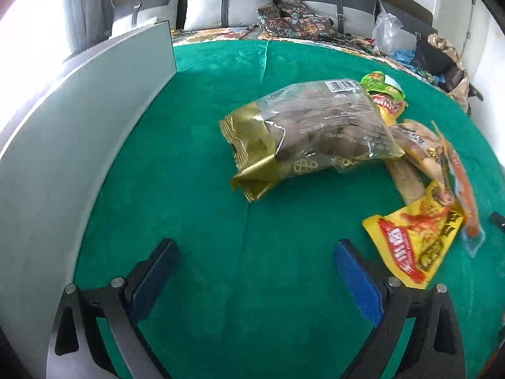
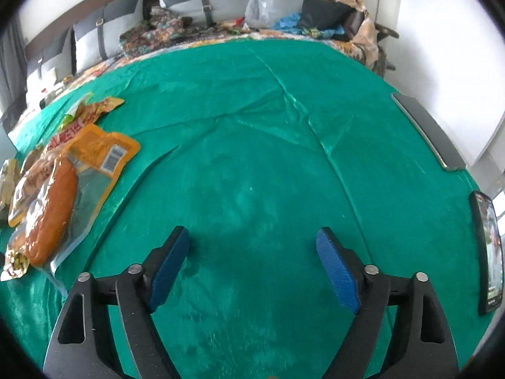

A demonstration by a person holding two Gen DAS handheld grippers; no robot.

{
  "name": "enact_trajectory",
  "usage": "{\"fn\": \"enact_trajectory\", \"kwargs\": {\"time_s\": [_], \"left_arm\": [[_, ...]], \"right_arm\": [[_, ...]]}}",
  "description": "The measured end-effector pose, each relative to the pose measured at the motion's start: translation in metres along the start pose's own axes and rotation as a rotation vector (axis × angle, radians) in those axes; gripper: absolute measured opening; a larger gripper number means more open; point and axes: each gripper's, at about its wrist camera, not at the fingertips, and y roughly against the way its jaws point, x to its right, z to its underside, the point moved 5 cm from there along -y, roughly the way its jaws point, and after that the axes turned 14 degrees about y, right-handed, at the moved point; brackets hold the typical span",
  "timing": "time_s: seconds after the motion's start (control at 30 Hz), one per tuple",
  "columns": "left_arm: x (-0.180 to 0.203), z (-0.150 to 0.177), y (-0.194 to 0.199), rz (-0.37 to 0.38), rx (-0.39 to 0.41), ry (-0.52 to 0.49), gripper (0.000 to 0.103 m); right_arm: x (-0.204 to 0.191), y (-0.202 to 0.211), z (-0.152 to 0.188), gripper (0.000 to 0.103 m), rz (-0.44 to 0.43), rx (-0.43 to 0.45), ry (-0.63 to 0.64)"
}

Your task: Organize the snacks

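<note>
A pile of snack packs lies on the green cloth (image 1: 205, 189). A gold and clear bag of brown snacks (image 1: 309, 132) lies on top of the pile in the left wrist view, with a yellow pack with red print (image 1: 413, 246) to its right and a green-topped pack (image 1: 382, 87) behind it. My left gripper (image 1: 257, 252) is open and empty, above the cloth in front of the bag. In the right wrist view an orange sausage pack (image 2: 53, 208) lies at the far left. My right gripper (image 2: 252, 243) is open and empty over bare cloth.
A grey-white upright panel (image 1: 79, 132) stands along the left of the cloth. Two dark phones (image 2: 486, 252) (image 2: 429, 129) lie at the right edge. Grey cushions (image 1: 230, 3), patterned fabric and a plastic bag (image 1: 391, 34) lie behind the cloth.
</note>
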Motion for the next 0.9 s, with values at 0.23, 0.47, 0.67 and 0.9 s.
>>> {"fn": "enact_trajectory", "kwargs": {"time_s": [0.23,0.47,0.67,0.9], "left_arm": [[-0.0011,-0.0004,-0.0024,-0.007,0.013,-0.001,0.103],[-0.0016,0.0003,-0.0015,-0.009,0.015,0.002,0.103],[-0.0021,0.0003,-0.0013,-0.008,0.014,0.002,0.103],[-0.0014,0.0002,-0.0014,-0.009,0.015,0.003,0.103]], "right_arm": [[-0.0013,-0.0069,-0.0018,0.090,-0.005,-0.001,0.005],[-0.0009,-0.0072,-0.0020,0.091,-0.004,-0.002,0.005],[-0.0004,-0.0066,-0.0017,0.091,-0.005,-0.002,0.005],[0.0002,-0.0067,-0.0016,0.091,-0.005,-0.002,0.005]]}}
